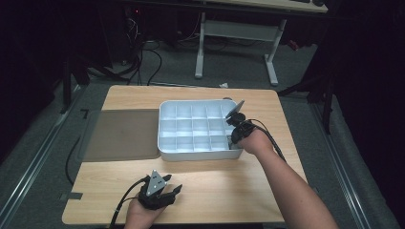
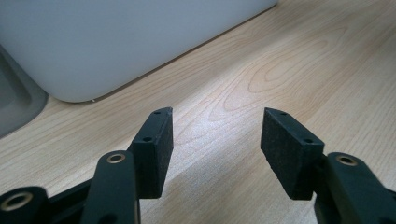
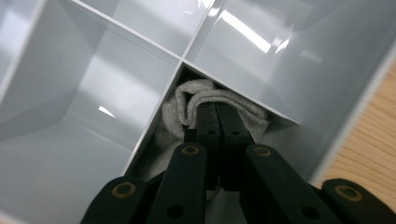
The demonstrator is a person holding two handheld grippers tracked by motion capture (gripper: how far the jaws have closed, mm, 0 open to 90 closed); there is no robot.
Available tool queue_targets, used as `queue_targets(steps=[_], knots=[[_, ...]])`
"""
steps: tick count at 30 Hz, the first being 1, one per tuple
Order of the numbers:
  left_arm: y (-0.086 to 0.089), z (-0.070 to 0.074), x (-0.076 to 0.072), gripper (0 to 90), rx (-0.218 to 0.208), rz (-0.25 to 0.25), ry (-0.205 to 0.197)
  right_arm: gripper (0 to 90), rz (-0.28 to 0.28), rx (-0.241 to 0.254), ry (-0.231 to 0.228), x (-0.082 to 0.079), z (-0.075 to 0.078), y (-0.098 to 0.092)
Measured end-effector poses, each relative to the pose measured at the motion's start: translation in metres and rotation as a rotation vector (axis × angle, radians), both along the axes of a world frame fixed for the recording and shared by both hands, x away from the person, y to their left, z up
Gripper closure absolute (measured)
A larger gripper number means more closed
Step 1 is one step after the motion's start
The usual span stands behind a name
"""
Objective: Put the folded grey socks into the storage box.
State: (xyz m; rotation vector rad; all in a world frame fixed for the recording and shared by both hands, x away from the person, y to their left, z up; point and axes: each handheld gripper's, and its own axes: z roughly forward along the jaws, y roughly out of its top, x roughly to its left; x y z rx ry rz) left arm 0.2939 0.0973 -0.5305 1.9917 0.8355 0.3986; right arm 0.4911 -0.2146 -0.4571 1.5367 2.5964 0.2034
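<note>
floor: grey carpet [image 1: 229,71] | rear: white-legged desk [image 1: 236,33] (cables beneath) | surroundings: dark

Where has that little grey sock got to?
The grey sock sits bunched in a corner compartment of the white divided tray, at its near right end in the high view. The right gripper is pressed into it, jaws shut.
</note>
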Motion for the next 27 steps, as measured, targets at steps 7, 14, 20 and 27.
queue_targets(steps=[7, 14, 20, 27], knots=[[0.000, 0.000, 0.000, 44.5, -0.001, -0.001, 0.001, 90.0, 0.017, -0.044, 0.010, 0.003, -0.010, 0.008], [0.000, 0.001, 0.000, 44.4, -0.007, 0.001, 0.000, 90.0, -0.007, -0.039, 0.006, 0.001, -0.008, 0.008], [0.000, 0.001, 0.000, 44.5, -0.007, 0.000, 0.002, 86.8, 0.006, -0.033, -0.004, 0.000, 0.000, 0.005], [-0.001, 0.001, 0.000, 44.4, -0.006, 0.000, 0.001, 85.6, -0.007, -0.001, -0.022, -0.005, 0.014, 0.000]])
